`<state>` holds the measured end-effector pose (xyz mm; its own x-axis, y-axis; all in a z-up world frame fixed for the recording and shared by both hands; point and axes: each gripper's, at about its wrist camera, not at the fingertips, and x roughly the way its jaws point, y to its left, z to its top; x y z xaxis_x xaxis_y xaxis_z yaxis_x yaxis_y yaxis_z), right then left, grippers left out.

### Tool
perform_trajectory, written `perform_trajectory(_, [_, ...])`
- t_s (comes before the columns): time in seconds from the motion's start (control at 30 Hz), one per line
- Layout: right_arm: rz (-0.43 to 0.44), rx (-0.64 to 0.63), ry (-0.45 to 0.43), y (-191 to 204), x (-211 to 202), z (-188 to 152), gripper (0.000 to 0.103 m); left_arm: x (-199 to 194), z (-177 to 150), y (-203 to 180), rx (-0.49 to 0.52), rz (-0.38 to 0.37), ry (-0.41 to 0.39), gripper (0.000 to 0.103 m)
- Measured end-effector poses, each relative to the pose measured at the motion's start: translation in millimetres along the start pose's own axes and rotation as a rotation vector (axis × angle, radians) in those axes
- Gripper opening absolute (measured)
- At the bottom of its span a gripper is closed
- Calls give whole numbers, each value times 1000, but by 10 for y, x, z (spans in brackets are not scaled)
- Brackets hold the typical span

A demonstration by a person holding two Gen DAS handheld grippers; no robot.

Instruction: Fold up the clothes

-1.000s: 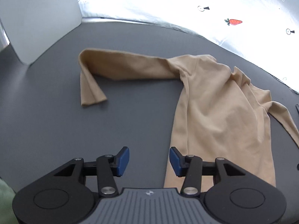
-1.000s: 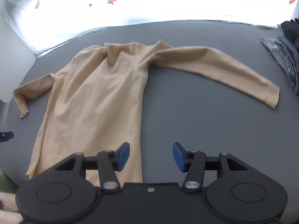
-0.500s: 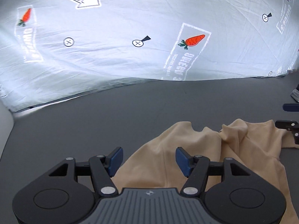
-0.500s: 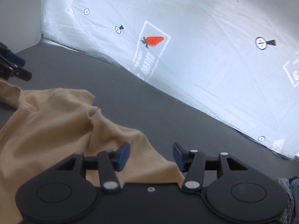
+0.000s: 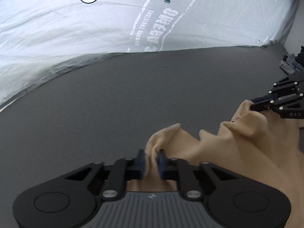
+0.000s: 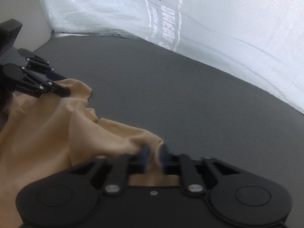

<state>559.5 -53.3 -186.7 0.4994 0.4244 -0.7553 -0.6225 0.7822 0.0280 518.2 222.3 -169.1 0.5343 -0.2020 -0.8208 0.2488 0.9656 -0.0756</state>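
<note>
Left wrist view: the left gripper (image 5: 151, 161) has its fingers (image 5: 141, 161) pinched on a bunched edge of the tan shirt (image 5: 237, 152), cloth pushing up between the blue pads.
Right wrist view: the right gripper (image 6: 154, 156) has its fingers (image 6: 145, 156) closed on another bunch of the same shirt (image 6: 47, 133); motion blur softens the pads, but fabric sits between them.
Where the shirt is: rumpled on the grey bench (image 5: 114, 104), trailing back from each pair of fingers and slack between them.
Cross-check: each camera sees the other gripper off to the side, right gripper (image 5: 254, 103) and left gripper (image 6: 66, 92), both clamped on the tan edge.
Beyond the fingers: bare bench, then the white carrot-print sheet (image 5: 95, 28); a pile of dark clothes (image 5: 292, 64) lies far off to the right.
Progress: judged early. Both grasps are made, yet no crease or fold shows; carrying the held edge over and laying it flat looks like what remains.
Change from a second ago: then the shirt lay spread flat with sleeves out and both pairs of fingers open above it; half a second ago they hung open over the upper edge; now both are clamped on it.
</note>
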Motion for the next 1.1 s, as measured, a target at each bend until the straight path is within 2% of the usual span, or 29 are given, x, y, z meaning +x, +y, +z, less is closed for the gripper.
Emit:
perform_trajectory(0.1, [-164,75,-62,-107,-275,-103,6,-191,-37,123,-86,76,-62,11])
perform_trajectory(0.2, [-225,161,-4,-220,-289,-308,8,-256,-131,292,-199,80,-67,12])
perform_trajectory(0.27, [-255,109,39,-155,-225,-361,10,-200,-151,290,-208,92,-50,13])
perform_trajectory(0.33, [-276,80,23,-116,-238,-313,24,-150,-114,247,-172,114,-34,17])
perform_trajectory(0.37, [-267,103,-7,-140,-275,-276,39,-132,-90,239,-161,119,-33,19])
perform_trajectory(0.4, [-254,133,-41,-174,-319,-236,48,-116,-66,236,-154,120,-31,23])
perform_trajectory(0.47, [-199,205,-89,-263,-326,-106,48,-90,-23,250,-157,109,-25,28])
perform_trajectory(0.53, [-133,248,-92,-350,-265,9,48,-47,17,270,-154,101,-17,30])
perform_trajectory(0.6, [-93,221,-62,-333,-136,107,46,-6,50,284,-148,95,-9,30])
perform_trajectory(0.67, [-47,150,9,-258,34,171,42,15,72,279,-142,95,-9,30])
perform_trajectory(0.7, [-11,116,57,-223,120,187,38,16,72,271,-141,95,-11,27])
perform_trajectory(0.73, [-4,70,62,-160,145,174,33,16,72,263,-140,95,-14,22])
perform_trajectory(0.77, [-4,21,57,-89,157,156,12,13,66,257,-144,93,-20,13])
perform_trajectory(0.8, [-24,-4,50,-51,179,163,3,3,56,255,-156,89,-34,12])
perform_trajectory(0.93, [-135,17,20,-24,239,174,0,18,44,296,-213,94,-73,11])
perform_trajectory(1.03, [-202,-18,-2,68,318,160,0,53,35,274,-216,119,-80,12])
perform_trajectory(1.1, [-236,-33,2,115,353,189,1,46,60,228,-213,155,-65,20])
